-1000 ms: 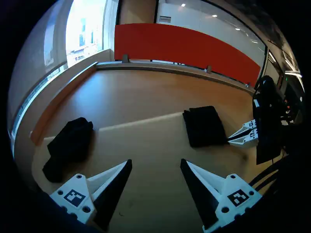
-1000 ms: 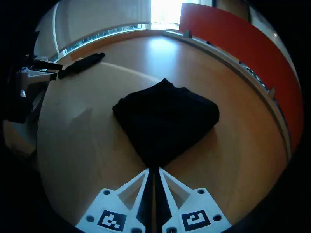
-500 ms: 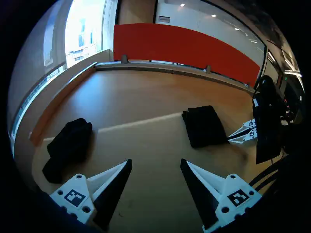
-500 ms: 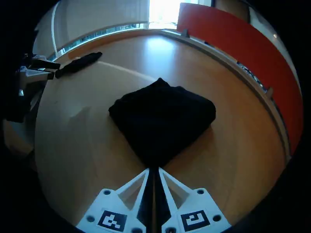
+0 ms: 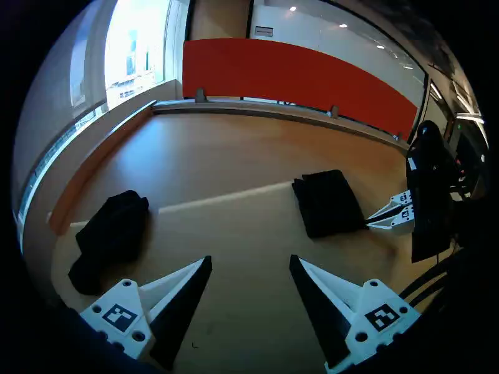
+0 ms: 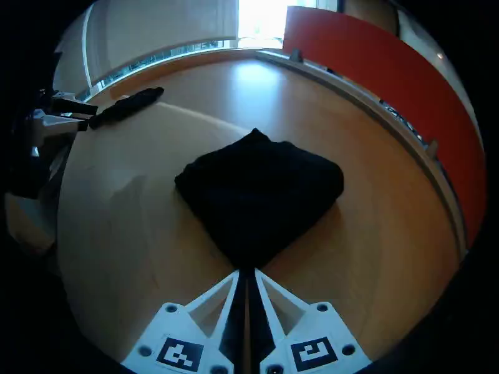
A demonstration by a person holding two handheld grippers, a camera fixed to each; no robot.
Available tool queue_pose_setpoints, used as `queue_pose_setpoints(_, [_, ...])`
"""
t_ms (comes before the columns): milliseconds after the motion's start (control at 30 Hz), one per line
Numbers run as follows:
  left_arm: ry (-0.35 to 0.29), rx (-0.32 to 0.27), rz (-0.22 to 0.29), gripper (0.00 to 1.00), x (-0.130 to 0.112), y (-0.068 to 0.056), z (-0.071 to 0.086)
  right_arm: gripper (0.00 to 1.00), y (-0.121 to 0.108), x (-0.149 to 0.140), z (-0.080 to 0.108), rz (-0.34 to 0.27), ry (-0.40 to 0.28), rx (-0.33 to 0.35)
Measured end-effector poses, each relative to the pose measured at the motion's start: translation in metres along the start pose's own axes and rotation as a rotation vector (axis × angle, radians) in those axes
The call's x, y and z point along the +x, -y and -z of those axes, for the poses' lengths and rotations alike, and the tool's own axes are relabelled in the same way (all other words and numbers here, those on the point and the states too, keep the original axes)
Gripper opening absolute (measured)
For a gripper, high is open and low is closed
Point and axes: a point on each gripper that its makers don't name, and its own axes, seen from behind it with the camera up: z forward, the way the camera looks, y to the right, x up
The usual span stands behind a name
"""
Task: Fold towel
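One towel (image 6: 262,187) corner pinched, right jaws closed.

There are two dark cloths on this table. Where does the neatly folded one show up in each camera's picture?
Left gripper view: the folded towel lies right of centre, with the right gripper at its near corner.
Right gripper view: it lies mid-picture, just ahead of the fingers.
Shared landmark: the red panel, at upper right in the right gripper view.

In the left gripper view, open bench (image 5: 249,156) lies between the folded towel (image 5: 327,202) on the right and a black bundle (image 5: 112,227) on the left, well apart. The right gripper (image 5: 368,223) blocks the folded towel's right-hand corner. A red panel (image 5: 299,75) walls the far edge.
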Motion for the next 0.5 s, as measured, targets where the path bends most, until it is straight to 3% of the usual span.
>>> queue_pose_setpoints(233, [0.0,0.0,0.0,0.92,-0.001,-0.001,0.001,0.02,-0.002,0.008,0.0,0.017,-0.036,-0.022])
queue_pose_setpoints(500, [-0.004,0.0,-0.006,0.92,0.002,-0.001,0.002,0.02,-0.006,0.034,0.012,-0.008,-0.134,-0.05])
